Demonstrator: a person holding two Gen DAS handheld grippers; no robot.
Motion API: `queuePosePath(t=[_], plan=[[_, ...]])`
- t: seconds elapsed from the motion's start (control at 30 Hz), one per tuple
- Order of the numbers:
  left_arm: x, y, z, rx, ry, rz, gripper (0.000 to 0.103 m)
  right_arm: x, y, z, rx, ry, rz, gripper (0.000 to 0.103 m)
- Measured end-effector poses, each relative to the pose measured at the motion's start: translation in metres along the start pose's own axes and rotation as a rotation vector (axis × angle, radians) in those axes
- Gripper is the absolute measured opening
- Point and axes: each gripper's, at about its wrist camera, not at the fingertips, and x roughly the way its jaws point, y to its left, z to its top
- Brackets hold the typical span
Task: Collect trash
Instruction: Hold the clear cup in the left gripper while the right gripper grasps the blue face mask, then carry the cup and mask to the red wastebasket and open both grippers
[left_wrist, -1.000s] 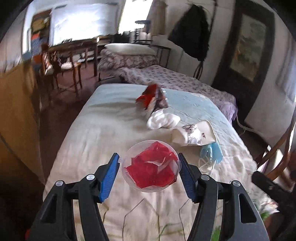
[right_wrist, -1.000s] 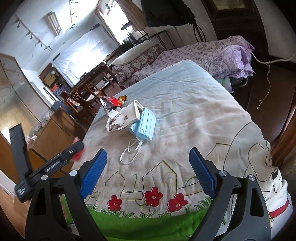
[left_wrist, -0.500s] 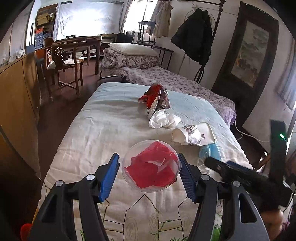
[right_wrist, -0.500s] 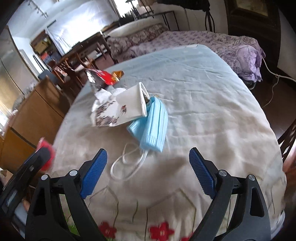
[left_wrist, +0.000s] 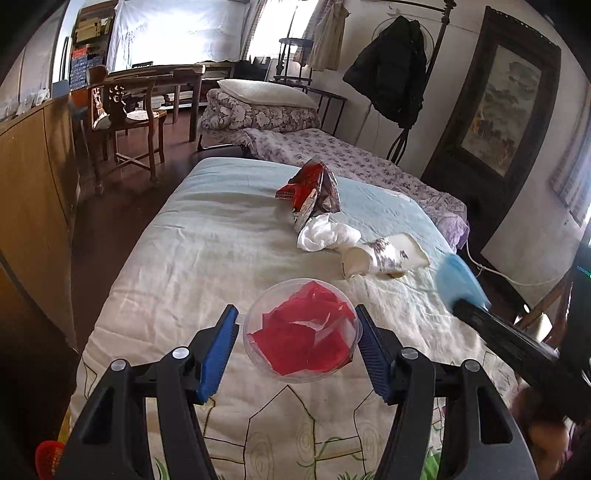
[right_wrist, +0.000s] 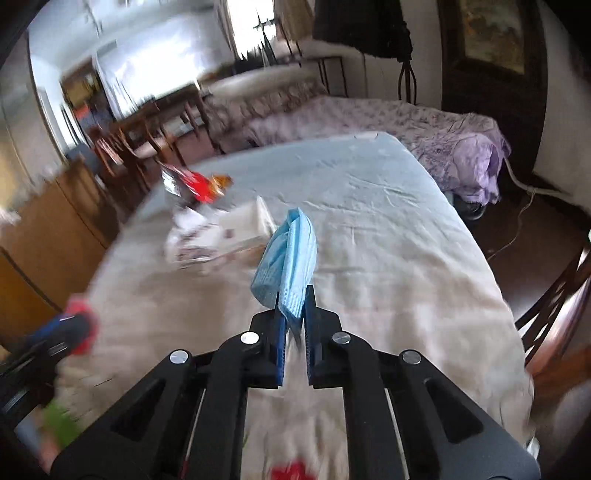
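Blue face mask (right_wrist: 288, 254): pinched at its lower edge by right gripper (right_wrist: 293, 314), whose jaws have just closed on it, held above the bed (right_wrist: 388, 229) | clear plastic cup (left_wrist: 301, 328) holding red wrapper (left_wrist: 303, 332): clamped between left gripper (left_wrist: 295, 347) pads | crumpled paper cup (left_wrist: 384, 254), white tissue (left_wrist: 325, 232), foil snack bag (left_wrist: 312, 192): lying on bed.

I'm seeing bare bedspread (left_wrist: 207, 236) lying open along the left and at the far end, so a hand could pass there. On the right a snack bag (left_wrist: 312, 192), a white wad (left_wrist: 325, 236) and a crumpled paper cup (left_wrist: 384, 256) are crowding together, blocking that way, with a wooden cabinet (left_wrist: 33, 206) walling the left.
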Motion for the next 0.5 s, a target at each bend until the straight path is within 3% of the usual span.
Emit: queuePosePath(t=[0.17, 0.5], plan=[[-0.003, -0.003, -0.001, 0.014, -0.009, -0.005, 0.063, -0.023, -0.021, -0.024, 0.090, 0.019, 0.150, 0.013], [-0.007, -0.009, -0.002, 0.049, -0.022, 0.001, 0.063, -0.019, -0.007, -0.027, 0.050, 0.026, 0.128, 0.014]])
